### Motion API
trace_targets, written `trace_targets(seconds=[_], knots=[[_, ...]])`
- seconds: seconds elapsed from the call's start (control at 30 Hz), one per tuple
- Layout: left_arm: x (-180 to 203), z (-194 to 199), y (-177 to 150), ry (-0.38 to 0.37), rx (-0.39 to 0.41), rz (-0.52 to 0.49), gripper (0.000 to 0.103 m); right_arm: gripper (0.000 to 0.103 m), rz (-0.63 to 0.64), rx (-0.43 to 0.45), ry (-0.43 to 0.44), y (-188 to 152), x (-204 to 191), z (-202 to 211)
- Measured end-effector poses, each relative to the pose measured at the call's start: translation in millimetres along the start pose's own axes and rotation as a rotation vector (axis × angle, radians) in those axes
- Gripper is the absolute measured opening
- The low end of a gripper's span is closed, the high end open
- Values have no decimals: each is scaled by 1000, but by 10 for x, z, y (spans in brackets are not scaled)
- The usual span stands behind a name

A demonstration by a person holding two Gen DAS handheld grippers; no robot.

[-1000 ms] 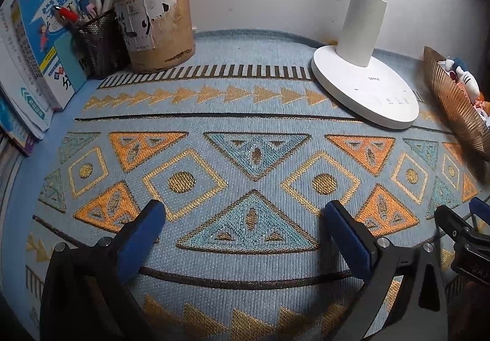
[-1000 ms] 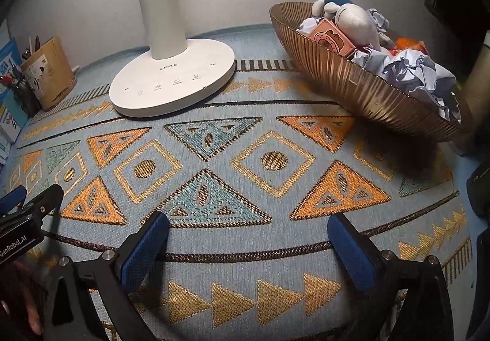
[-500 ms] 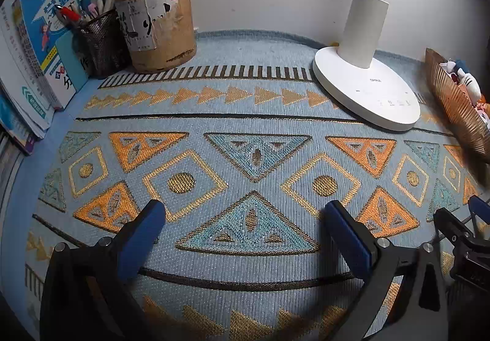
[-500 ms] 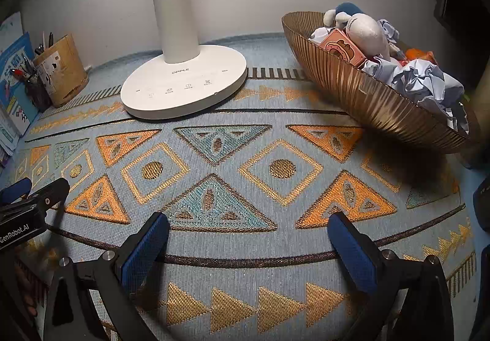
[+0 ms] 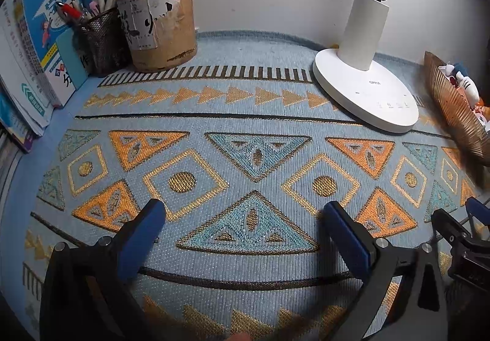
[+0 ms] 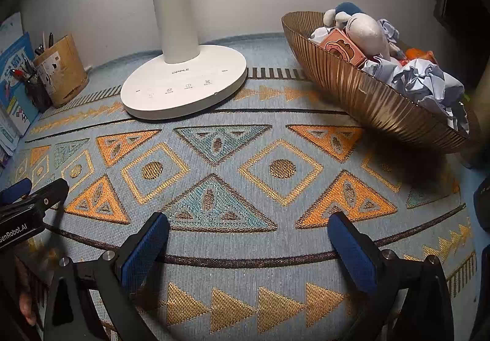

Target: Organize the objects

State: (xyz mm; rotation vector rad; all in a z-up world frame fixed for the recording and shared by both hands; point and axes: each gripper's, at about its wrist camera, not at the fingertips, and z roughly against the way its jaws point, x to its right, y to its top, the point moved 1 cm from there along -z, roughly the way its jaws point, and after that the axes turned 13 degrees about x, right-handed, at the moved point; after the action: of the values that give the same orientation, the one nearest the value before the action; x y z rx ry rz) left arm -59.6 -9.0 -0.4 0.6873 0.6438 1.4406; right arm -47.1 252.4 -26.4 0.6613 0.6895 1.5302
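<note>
Both sets of jaws stand wide apart and empty above the patterned mat (image 6: 245, 249) that covers the worktop, the left gripper (image 5: 245, 227) and right gripper (image 6: 248, 236) hovering side by side just in front of the white desk lamp (image 6: 183, 86). No loose item lies on the mat between the blue pads, so the tidying appears all but done, or the next object is out of view. To the right of the lamp, a ribbed bronze bowl (image 6: 367, 96) holds the gathered clutter: a white-and-blue plush toy (image 6: 364, 30), a small pink box (image 6: 343, 48), crumpled blue-white paper (image 6: 428, 83) and something orange at the back that cannot be identified. To the left of the lamp, against the wall, a round tan holder (image 5: 156, 22) and a black mesh cup (image 5: 101, 40) bristle with pens, and books (image 5: 49, 34) lean just beyond them. If another piece is to go in the bowl, the sound approach is probably to carry it in high over the near rim and let go low at the centre, since the heaped paper looks ready to spill.
</note>
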Motion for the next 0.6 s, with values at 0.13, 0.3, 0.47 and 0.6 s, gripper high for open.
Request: trace_targets(seconds=[0.13, 0.3, 0.47, 0.6], knots=[[3, 4, -3, 1, 0, 2, 102, 103, 0, 0, 0, -2, 0, 1], [3, 6, -5, 1, 0, 2, 102, 103, -1, 0, 0, 0, -3, 5], [2, 22, -13, 3, 0, 1, 102, 103, -1, 0, 0, -3, 1, 3], [-11, 20, -13, 0, -1, -5, 103, 103, -1, 0, 0, -4, 2, 3]])
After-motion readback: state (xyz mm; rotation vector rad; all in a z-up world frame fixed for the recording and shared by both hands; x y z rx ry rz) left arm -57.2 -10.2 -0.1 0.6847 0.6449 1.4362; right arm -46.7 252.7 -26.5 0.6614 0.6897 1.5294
